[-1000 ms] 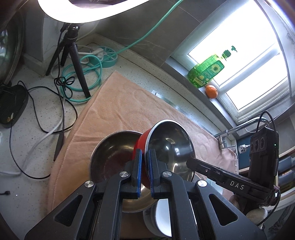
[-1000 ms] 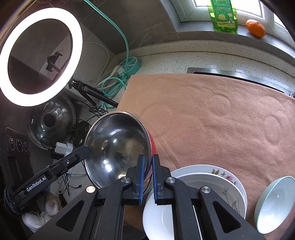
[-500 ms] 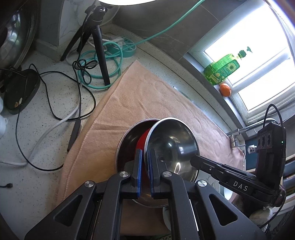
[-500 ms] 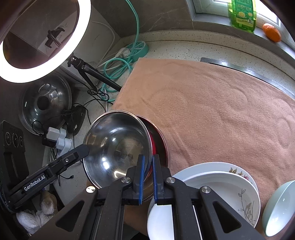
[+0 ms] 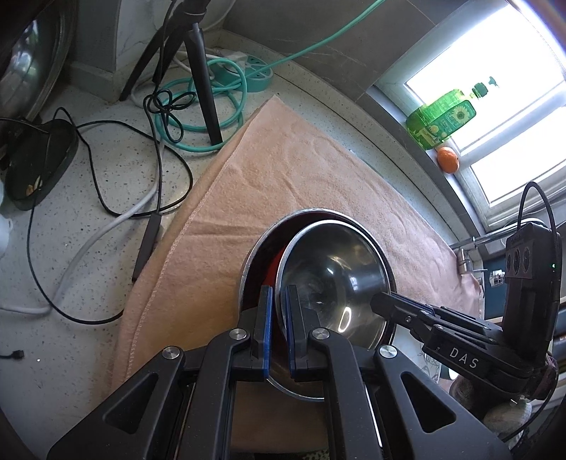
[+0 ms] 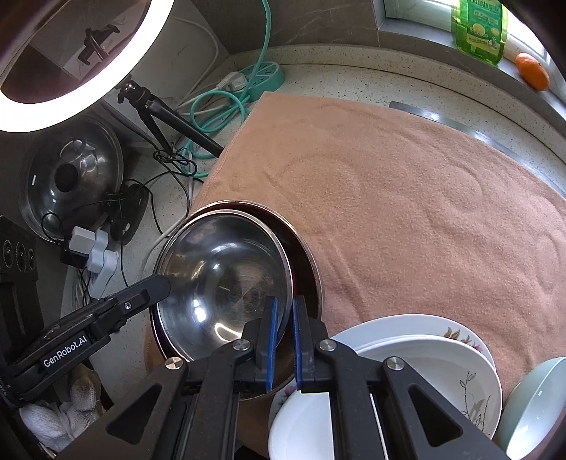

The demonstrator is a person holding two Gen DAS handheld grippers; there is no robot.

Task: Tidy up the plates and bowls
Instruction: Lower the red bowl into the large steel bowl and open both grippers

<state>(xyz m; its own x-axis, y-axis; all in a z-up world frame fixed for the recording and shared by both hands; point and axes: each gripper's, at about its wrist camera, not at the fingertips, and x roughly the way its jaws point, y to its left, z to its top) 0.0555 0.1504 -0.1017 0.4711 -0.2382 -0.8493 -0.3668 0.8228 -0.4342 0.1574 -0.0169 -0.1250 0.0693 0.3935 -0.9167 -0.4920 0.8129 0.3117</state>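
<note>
**Steel bowl held inside a larger bowl**

A steel bowl (image 5: 336, 279) with a red outside sits tilted within a larger steel bowl (image 6: 304, 247) on the peach towel (image 6: 406, 198). Both tongs pinch its rim narrowly: the left gripper (image 5: 278, 325) on one side, the right gripper (image 6: 284, 339) opposite. Whether the inner bowl rests fully is hard to judge. Just beside lie stacked white plates (image 6: 424, 357) and a pale green bowl (image 6: 530, 407). Cables (image 5: 106, 198) and a tripod (image 5: 201, 70) crowd the counter (image 5: 70, 269); a green bottle (image 6: 479, 28) and an orange (image 6: 532, 70) stand on the sill.
</note>
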